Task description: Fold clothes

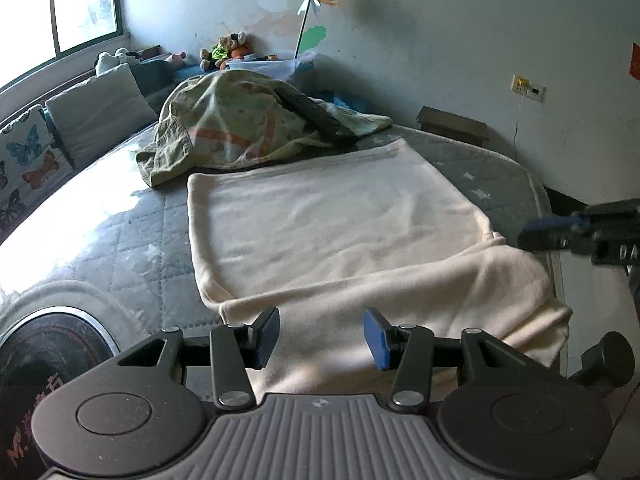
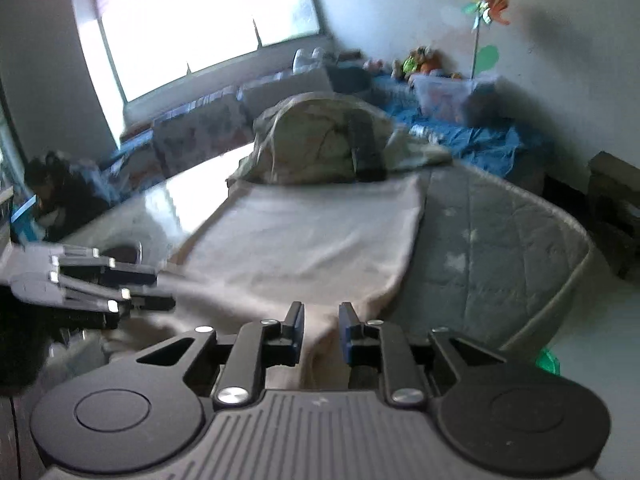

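A cream fleece garment [image 1: 336, 224] lies spread on the grey quilted bed, its near edge hanging over the bed's front. My left gripper [image 1: 320, 336] is open, with its fingers above the near hem and nothing held. My right gripper [image 2: 320, 330] is narrowly open around a bunched fold of the same cream cloth [image 2: 304, 240]; the pads do not seem to press on it. The right gripper also shows in the left wrist view [image 1: 524, 236] at the garment's right corner. The left gripper shows in the right wrist view [image 2: 160, 288] at the left.
A heap of printed greenish clothes [image 1: 224, 128] with a dark item [image 1: 320, 120] on top lies behind the garment. Cushions [image 1: 96, 116] line the left under the window. A clear plastic bin [image 1: 272, 66] and stuffed toys [image 1: 232, 48] stand at the back wall.
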Motion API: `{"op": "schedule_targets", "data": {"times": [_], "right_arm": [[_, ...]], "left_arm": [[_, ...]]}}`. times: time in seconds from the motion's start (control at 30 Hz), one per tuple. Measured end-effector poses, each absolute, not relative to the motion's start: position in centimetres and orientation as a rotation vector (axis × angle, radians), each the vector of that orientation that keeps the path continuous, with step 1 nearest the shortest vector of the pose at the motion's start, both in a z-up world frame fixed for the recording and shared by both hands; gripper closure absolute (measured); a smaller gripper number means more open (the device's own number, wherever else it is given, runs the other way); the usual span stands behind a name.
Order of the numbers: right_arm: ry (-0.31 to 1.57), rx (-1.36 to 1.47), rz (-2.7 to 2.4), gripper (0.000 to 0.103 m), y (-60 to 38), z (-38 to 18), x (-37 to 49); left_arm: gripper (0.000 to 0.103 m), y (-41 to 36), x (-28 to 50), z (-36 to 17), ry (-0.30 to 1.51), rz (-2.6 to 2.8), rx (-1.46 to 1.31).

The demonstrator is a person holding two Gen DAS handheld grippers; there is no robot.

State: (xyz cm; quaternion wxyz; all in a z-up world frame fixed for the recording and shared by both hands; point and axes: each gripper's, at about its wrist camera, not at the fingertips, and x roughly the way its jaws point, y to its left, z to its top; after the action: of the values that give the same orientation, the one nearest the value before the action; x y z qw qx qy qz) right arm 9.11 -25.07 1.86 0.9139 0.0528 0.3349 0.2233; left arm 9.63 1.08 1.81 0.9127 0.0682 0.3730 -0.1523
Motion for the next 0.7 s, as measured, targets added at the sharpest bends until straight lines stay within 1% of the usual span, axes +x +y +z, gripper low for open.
{"op": "schedule_targets", "data": {"times": [0.13, 0.3, 0.4, 0.57, 0.67, 0.7], "right_arm": [[0.674, 0.085, 0.498, 0.084, -24.2, 1.9, 9.8], [0.728, -0.020, 0.508, 0.091, -22.7, -0.6, 10.7], [0.720, -0.003, 0.490, 0.090, -23.0, -0.3, 10.9], [0.664, -0.060, 0.545, 0.090, -22.0, 0.8, 9.9], [0.692, -0.100, 0.601, 0.089, -20.8, 0.3, 10.0], [0.711, -0.118, 0.607, 0.088, -20.5, 0.0, 10.0]], "left_arm": [[0.053, 0.8, 10.3, 1.7, 0.766, -0.312, 0.137], [0.053, 0.6, 11.1, 0.6, 0.795, -0.304, 0.154], [0.053, 0.7, 10.9, 0.8, 0.788, -0.306, 0.150], [0.053, 0.2, 10.2, 1.8, 0.761, -0.334, 0.162], [0.053, 0.0, 9.5, 2.0, 0.759, -0.349, 0.176], [0.053, 0.0, 9.1, 2.0, 0.760, -0.357, 0.184]]}}
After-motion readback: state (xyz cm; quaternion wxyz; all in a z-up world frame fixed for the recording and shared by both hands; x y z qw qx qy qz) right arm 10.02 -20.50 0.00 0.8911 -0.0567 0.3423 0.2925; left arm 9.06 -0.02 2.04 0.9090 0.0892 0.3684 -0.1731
